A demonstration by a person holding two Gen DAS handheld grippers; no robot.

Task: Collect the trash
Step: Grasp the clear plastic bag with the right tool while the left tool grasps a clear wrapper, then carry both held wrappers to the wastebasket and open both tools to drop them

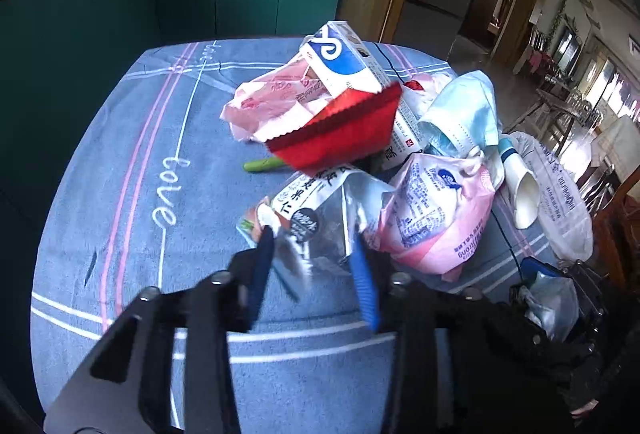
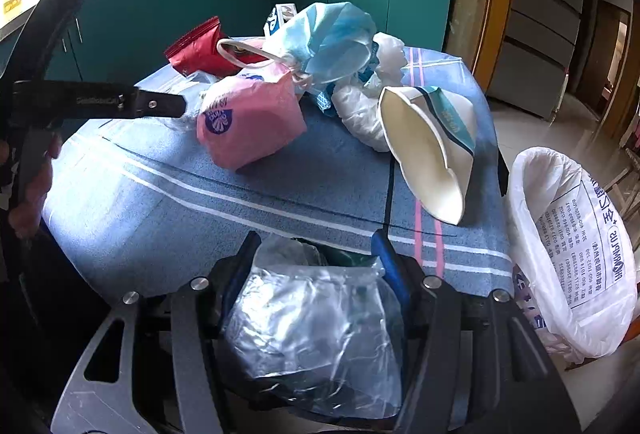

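Left gripper [image 1: 316,254] fingers clamped on silver snack wrapper [image 1: 316,218], its lower edge blurred. Right gripper [image 2: 316,266] fingers clamped on crumpled clear bag [image 2: 316,322]; contents unreadable. Trash pile crowds counter [image 2: 180,218] far side; near edge bare. White-lined bin [image 2: 568,254] beside right edge.

Green stick-like object [image 1: 264,164] on blue-clothed tabletop [image 1: 132,161]: far end hidden under red foil bag [image 1: 340,137]. Silvery printed wrapper [image 1: 308,218]: near edge motion-blurred. Clear crumpled plastic bag [image 2: 316,334] hides dark contents. White-lined bin [image 2: 576,258]: right side cut off by edge.
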